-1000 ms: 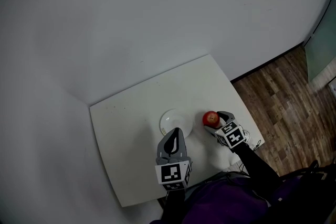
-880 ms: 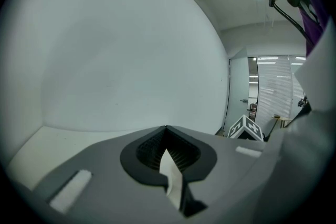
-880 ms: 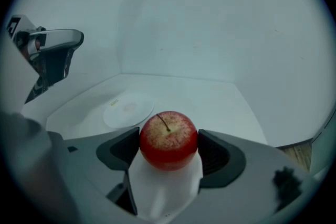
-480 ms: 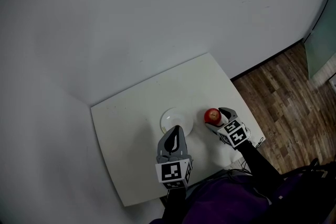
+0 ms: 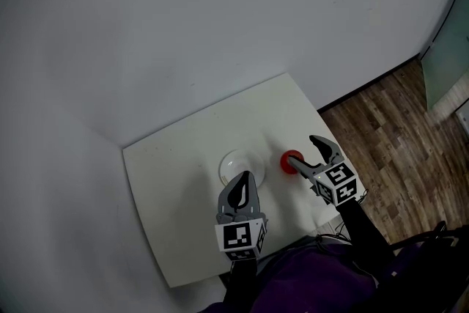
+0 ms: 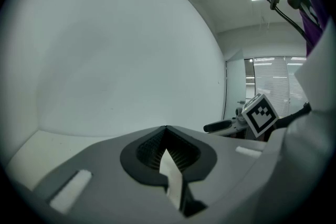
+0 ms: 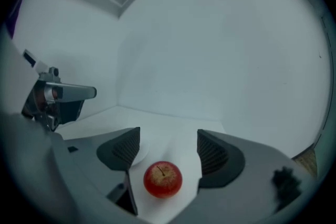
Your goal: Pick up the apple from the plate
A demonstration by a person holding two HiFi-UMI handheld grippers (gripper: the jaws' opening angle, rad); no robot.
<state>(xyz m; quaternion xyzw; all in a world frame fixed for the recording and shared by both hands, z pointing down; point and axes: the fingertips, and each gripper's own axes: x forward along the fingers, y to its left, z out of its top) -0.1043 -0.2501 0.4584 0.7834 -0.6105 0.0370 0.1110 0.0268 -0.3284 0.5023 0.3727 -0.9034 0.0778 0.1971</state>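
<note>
Right gripper view shows the change plainly: the right tongs [image 7: 168,139] now stand wide apart, where half a second ago, in the head view, they were closed in around the apple [image 7: 163,179]. The fruit sits on the white table [image 5: 176,187] in the gap between the two pads, low down toward the throat of the tongs, and neither pad appears to touch it. In the head view the apple [image 5: 289,159] lies just beside the plate [image 5: 231,157], to its right and off its rim; the plate itself looks bare.

Judged from this, the apple is already off the plate and has been let go on the table, so the lift asked for looks done and the right tongs [image 5: 302,149] have only to draw clear. With the fruit resting free, a careless pull-back could nudge it into a roll.

The left tongs [image 6: 167,131] are pressed together with nothing between them, poised over the near edge of the plate.

The apple is close to round, so it has no marked long axis. Its stalk-to-base line stands roughly upright: the stalk and its dimple face up, leaning a little toward the right gripper's camera, and the base is down on the table.
</note>
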